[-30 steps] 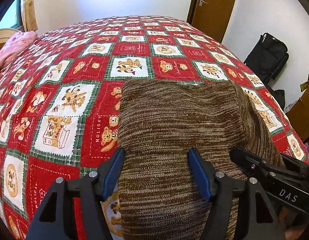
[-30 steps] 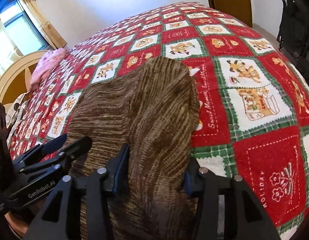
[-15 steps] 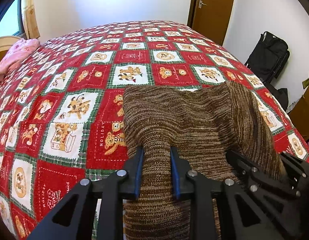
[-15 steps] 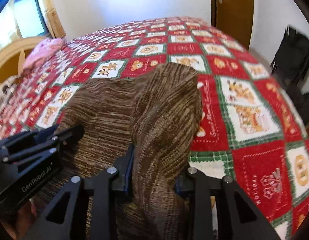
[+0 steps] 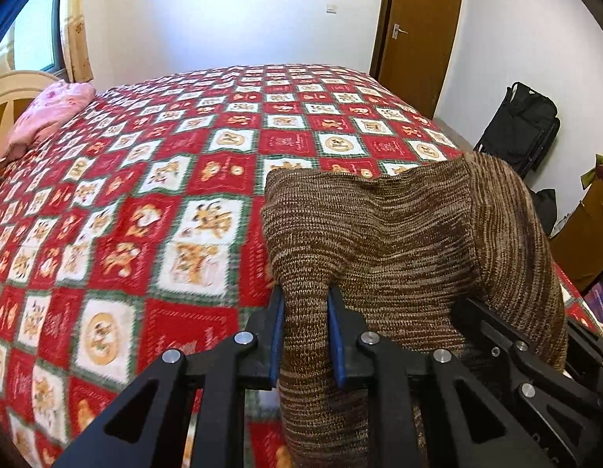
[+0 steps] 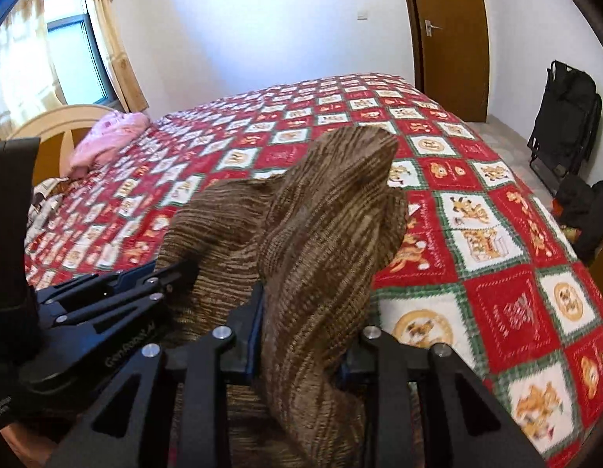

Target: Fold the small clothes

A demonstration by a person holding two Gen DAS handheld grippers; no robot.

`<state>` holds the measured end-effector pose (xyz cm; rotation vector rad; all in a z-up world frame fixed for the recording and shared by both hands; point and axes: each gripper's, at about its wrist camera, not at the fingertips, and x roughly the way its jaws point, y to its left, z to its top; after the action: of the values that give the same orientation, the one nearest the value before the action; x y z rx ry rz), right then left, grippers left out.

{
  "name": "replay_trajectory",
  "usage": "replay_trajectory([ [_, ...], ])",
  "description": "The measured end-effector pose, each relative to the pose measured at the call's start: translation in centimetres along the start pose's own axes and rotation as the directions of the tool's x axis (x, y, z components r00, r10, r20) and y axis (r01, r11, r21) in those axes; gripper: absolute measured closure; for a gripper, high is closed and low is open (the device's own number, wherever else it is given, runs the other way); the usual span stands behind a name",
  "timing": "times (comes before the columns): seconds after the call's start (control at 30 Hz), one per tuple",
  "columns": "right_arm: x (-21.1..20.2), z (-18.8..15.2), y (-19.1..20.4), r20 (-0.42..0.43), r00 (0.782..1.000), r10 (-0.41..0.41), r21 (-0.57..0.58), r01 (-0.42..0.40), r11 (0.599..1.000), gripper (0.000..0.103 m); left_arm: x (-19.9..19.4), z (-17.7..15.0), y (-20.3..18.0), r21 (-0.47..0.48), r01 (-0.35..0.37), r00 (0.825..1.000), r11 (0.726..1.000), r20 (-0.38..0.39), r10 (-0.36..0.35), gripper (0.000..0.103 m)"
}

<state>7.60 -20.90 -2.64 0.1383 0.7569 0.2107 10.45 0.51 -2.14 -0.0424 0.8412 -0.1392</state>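
Brown knitted fabric fills the near part of both wrist views: a small sweater [image 5: 399, 241], marled in brown and tan, is lifted off the bedspread [image 5: 153, 210] at the near edge of the bed. The left gripper [image 5: 304, 335] has its blue-lined fingers clamped on a bunched strip of the knit, and the right gripper [image 6: 301, 335] is likewise pinched on a thick gather of it. Between the two, the cloth hangs in a loose saddle, with its far edge raised above the red, green and white teddy-bear squares. A pink bundle [image 5: 47, 117] lies well away near the headboard, and a black bag [image 5: 523, 128] stands by the wall beyond the bed.

My reading is that the sweater is being carried forward for a fold, with the far edge not yet laid down.

Risks from here, as I judge them:
- Each grip holds a gathered wad, not a flat edge, so the knit may creep out of one pinch when pulled taut, dropping that side and skewing the fold.
- Loose stretchy knit sags in the middle; if the grippers draw close together, the slack could crumple under itself instead of lying flat.
- How many layers each pinch holds cannot be told, so a hidden sleeve or back panel may drag along and spoil the crease
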Motion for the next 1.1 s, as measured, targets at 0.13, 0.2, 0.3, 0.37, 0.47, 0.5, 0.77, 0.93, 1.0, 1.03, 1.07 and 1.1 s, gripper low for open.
replay_trajectory([
  [0.13,-1.3,-0.8,1.8,0.001,0.999,0.041,0.023,-0.041,0.999,0.071,-1.9,-0.8,1.2,-0.006,-0.017,1.000,1.000,0.008,0.017,0.082],
  [0.2,-1.8,-1.1,2.8,0.010,0.998,0.058,0.022,-0.058,0.998,0.071,-2.9,-1.4,1.7,0.005,-0.042,0.999,0.999,0.020,0.042,0.082],
  [0.3,-2.0,-1.7,4.4,0.003,0.996,0.086,0.027,-0.086,0.996,0.071,-4.2,-2.2,2.9,0.005,-0.068,0.997,0.998,0.024,0.068,0.082],
  [0.37,-1.8,-2.2,5.5,-0.010,0.994,0.106,0.035,-0.106,0.994,0.071,-4.8,-2.7,4.2,-0.013,-0.079,0.997,0.997,0.013,0.079,0.082],
  [0.47,-1.7,-3.0,6.9,-0.020,0.991,0.135,0.038,-0.134,0.990,0.071,-5.5,-3.6,5.7,-0.028,-0.097,0.995,0.995,0.001,0.097,0.082],
  [0.5,-1.6,-3.3,7.5,-0.025,0.989,0.144,0.040,-0.143,0.989,0.071,-5.7,-3.9,6.0,-0.030,-0.101,0.995,0.994,-0.001,0.101,0.082],
  [0.77,-1.3,-4.2,11.5,-0.052,0.980,0.194,0.011,-0.194,0.981,0.071,-7.6,-5.4,9.5,-0.071,-0.151,0.988,0.986,0.011,0.152,0.082],
  [0.93,-0.8,-4.5,14.2,-0.074,0.972,0.225,-0.018,-0.227,0.974,0.071,-8.6,-6.0,12.5,-0.115,-0.172,0.985,0.978,0.006,0.174,0.082],
  [1.0,-0.4,-4.6,15.6,-0.085,0.967,0.238,-0.037,-0.242,0.970,0.071,-8.9,-6.3,13.8,-0.128,-0.183,0.983,0.975,0.000,0.185,0.082],
  [1.03,-0.3,-4.6,16.1,-0.089,0.966,0.242,-0.046,-0.246,0.968,0.071,-9.0,-6.4,14.4,-0.135,-0.190,0.981,0.972,-0.003,0.192,0.082],
  [1.07,-0.1,-4.7,16.9,-0.096,0.964,0.249,-0.059,-0.255,0.965,0.071,-9.2,-6.6,15.3,-0.149,-0.199,0.980,0.969,-0.008,0.200,0.082],
  [1.1,0.1,-4.8,17.5,-0.101,0.961,0.256,-0.067,-0.263,0.962,0.071,-9.2,-6.7,15.9,-0.159,-0.202,0.979,0.966,-0.011,0.203,0.082],
])
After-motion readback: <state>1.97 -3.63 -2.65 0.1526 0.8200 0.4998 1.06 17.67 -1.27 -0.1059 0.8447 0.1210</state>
